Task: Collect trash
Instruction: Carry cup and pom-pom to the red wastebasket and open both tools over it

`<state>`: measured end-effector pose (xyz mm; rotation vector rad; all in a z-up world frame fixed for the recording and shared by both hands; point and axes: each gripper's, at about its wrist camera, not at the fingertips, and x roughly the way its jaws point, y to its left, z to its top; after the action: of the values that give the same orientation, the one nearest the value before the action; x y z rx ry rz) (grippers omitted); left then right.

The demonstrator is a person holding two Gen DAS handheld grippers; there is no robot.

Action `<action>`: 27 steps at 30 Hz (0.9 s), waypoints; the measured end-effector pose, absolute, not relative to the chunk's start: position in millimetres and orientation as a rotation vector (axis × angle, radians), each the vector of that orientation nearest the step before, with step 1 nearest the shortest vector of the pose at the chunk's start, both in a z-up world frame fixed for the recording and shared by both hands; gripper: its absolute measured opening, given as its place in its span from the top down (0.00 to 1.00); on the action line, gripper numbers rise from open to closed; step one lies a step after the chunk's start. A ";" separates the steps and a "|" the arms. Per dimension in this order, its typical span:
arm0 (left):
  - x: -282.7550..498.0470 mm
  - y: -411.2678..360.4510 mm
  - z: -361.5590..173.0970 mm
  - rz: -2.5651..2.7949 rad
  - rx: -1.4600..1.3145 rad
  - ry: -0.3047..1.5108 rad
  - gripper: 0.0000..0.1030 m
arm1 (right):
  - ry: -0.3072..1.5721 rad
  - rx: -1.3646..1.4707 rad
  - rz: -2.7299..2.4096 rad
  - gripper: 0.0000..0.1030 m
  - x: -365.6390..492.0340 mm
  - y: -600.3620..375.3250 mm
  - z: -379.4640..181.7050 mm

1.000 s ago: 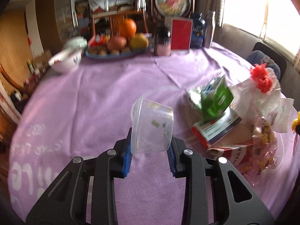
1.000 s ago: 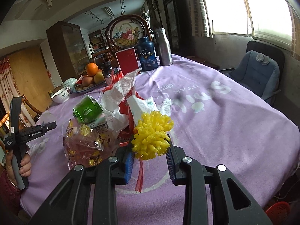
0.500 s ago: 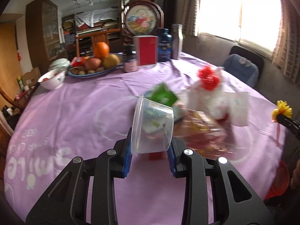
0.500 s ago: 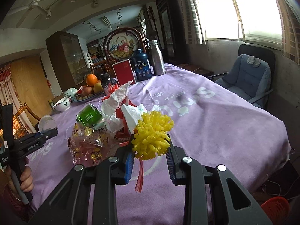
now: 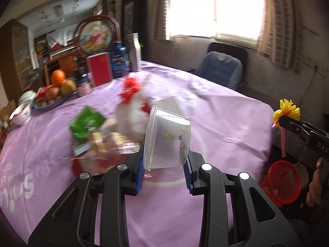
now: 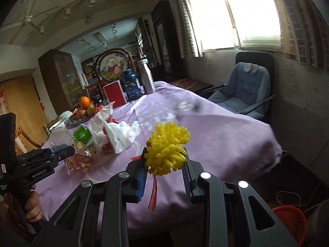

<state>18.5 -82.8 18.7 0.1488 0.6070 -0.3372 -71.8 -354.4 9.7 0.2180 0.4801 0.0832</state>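
Left gripper [image 5: 164, 165] was pinching a clear plastic tub [image 5: 166, 140] over the purple table [image 5: 226, 119]. Right gripper [image 6: 165, 168] squeezed a yellow pompom [image 6: 167, 149]. Rest of the trash pile [image 5: 98, 135] sat at 10 o'clock from the tub; red basket [image 5: 281, 181] at 3 o'clock.

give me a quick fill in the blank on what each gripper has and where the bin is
1. The left gripper is shut on a clear plastic ____.
2. The right gripper is shut on a ____ pompom with a red tassel.
3. The red basket stands on the ____, beside the table.
4. The table is covered with a ____ cloth.

Missing words: container; yellow; floor; purple
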 end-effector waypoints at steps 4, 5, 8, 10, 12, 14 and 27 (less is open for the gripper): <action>11.6 -122.1 15.8 -0.393 0.183 0.599 0.68 | 0.482 0.232 0.019 0.70 -92.1 -388.1 4.0; 11.2 -129.3 14.9 -0.405 0.189 0.600 0.68 | 0.485 0.235 0.003 0.70 -97.0 -396.7 1.7; 7.6 -156.1 11.9 -0.451 0.215 0.606 0.68 | 0.501 0.248 -0.047 0.70 -110.2 -422.4 -7.9; 3.6 -176.7 9.4 -0.480 0.239 0.606 0.68 | 0.510 0.254 -0.079 0.70 -118.9 -436.9 -14.3; 0.8 -194.2 6.8 -0.507 0.258 0.608 0.68 | 0.521 0.261 -0.113 0.70 -128.1 -451.9 -20.9; -2.9 -212.6 3.5 -0.540 0.274 0.614 0.68 | 0.537 0.270 -0.154 0.70 -138.0 -469.8 -30.4; -23.7 -308.1 -27.8 -0.719 0.373 0.677 0.68 | 0.700 0.333 -0.356 0.61 -186.9 -547.4 -98.5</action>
<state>-23.7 -308.1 -27.8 0.3727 0.6774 -0.7189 -186.9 -547.4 -98.5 0.3332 0.7004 -0.3562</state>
